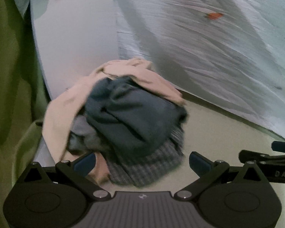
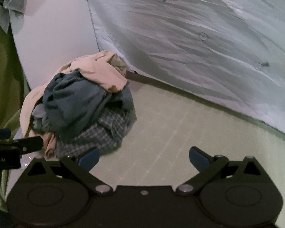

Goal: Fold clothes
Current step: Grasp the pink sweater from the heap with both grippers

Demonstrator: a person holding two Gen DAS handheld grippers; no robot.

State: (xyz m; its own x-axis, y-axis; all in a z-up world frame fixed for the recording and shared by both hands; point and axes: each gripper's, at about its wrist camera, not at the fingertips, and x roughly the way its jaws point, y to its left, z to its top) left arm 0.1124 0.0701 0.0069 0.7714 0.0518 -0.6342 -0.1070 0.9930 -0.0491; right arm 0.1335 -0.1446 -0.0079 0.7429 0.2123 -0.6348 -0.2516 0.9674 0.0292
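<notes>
A crumpled heap of clothes sits on a pale surface: a dark blue garment [image 1: 131,117] on top, a pale pink garment [image 1: 62,117] wrapped round its back and left, a grey checked garment [image 1: 148,167] at the bottom. My left gripper [image 1: 141,164] is open, its fingers straddling the near edge of the heap, with the checked cloth between them. In the right wrist view the same heap lies to the left, with the blue garment [image 2: 76,102], the pink one [image 2: 98,72] and the checked one [image 2: 96,134]. My right gripper [image 2: 144,160] is open over the bare surface, right of the heap.
A white wrinkled sheet with small orange prints [image 2: 180,43] lies behind the heap. An olive green cloth [image 1: 9,76] fills the left side. A grey-green garment [image 2: 9,5] hangs at the top left. The pale surface [image 2: 180,133] stretches out to the right of the heap.
</notes>
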